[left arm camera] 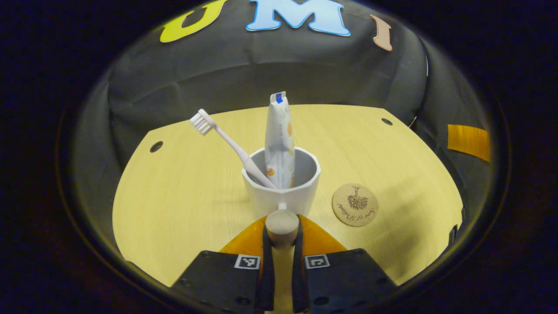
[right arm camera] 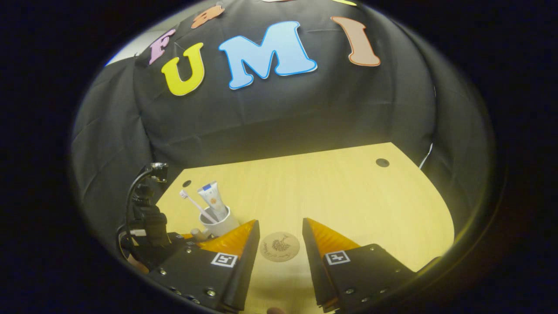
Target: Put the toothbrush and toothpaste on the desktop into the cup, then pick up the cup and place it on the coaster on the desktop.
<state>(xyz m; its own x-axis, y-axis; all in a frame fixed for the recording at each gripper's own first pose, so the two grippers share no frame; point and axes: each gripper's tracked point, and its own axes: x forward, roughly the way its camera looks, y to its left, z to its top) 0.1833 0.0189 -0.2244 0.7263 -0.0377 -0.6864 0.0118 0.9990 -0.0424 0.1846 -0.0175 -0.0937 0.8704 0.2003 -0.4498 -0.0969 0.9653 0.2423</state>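
Wooden handle (left arm camera: 282, 226) in left claw (left arm camera: 282, 235).

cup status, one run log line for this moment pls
cup: toothbrush, toothpaste inside | left tongs: shut on cup handle | right tongs: open | coaster: bare

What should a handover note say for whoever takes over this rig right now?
Left gripper: fingers closed on the cup's wooden handle; the cup looks to be standing on the desktop.
Right gripper: open and empty, above the coaster.
Things: toothbrush leans in the cup, head up; toothpaste stands upright in it. The coaster lies bare beside the cup.
Done: both items are in the cup.
Left: lift the cup by its handle and set it on the coaster; the right gripper probably needs to clear off first.
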